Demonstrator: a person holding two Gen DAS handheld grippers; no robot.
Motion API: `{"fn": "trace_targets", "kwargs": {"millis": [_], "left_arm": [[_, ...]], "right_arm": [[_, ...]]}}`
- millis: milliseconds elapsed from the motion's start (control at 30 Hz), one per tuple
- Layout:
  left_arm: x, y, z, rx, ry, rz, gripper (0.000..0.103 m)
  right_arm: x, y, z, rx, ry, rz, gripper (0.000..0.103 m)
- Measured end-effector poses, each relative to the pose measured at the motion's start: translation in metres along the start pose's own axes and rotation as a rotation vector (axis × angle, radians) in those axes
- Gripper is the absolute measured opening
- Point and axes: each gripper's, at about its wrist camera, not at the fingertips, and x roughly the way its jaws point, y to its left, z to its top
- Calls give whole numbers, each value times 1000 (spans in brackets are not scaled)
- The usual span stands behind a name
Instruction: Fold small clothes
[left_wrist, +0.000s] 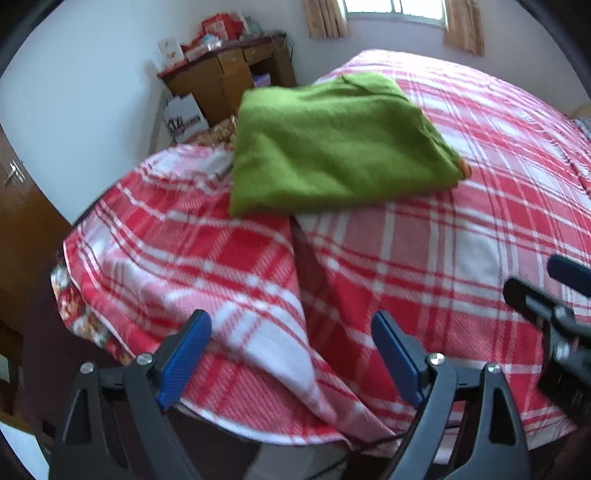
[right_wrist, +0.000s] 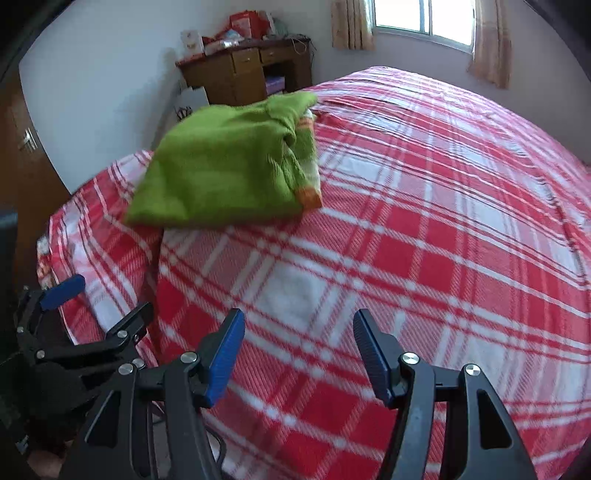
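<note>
A green knitted garment (left_wrist: 332, 147) with orange cuffs lies folded into a rough square on the red and white plaid bed cover, near the bed's far left corner (right_wrist: 221, 162). My left gripper (left_wrist: 291, 354) hovers over the near edge of the bed, well short of the garment, open with nothing between its blue pads. In the right wrist view my right gripper (right_wrist: 299, 354) is open above the plaid cover, also empty and apart from the garment. The left gripper (right_wrist: 74, 306) shows at that view's left edge, and the right gripper's finger (left_wrist: 546, 299) at the left wrist view's right edge.
The plaid bed cover (right_wrist: 424, 229) fills most of both views and hangs over the bed's near corner. A wooden desk (right_wrist: 247, 70) piled with boxes stands against the far wall, a curtained window (right_wrist: 424, 22) to its right. A wooden door (left_wrist: 22, 206) is at left.
</note>
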Motion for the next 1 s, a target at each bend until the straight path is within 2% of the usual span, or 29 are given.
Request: {"fn": "trace_targets", "kwargs": {"millis": [100, 233, 300, 400, 467, 533, 733, 1000], "left_arm": [[-6, -7, -3, 5, 12, -26, 91], [-28, -16, 0, 33, -21, -23, 91], [-51, -14, 6, 29, -85, -13, 92], [-84, -8, 12, 21, -210, 59, 103], [-111, -1, 15, 5, -314, 103, 103], [-130, 9, 18, -12, -373, 108, 103], [-170, 38, 23, -54, -502, 128, 103], [-202, 68, 25, -119, -601, 111, 103]], "right_arm": [[-12, 3, -12, -22, 5, -34, 62], [-35, -2, -22, -20, -13, -48, 62], [-49, -4, -23, -16, -32, -44, 62], [-73, -1, -19, -22, -78, -47, 62], [-92, 2, -16, -26, -123, -49, 63], [-109, 7, -11, -27, -163, -48, 63], [-154, 25, 9, -41, -268, -20, 67], [-216, 55, 51, -70, -470, -25, 70]]}}
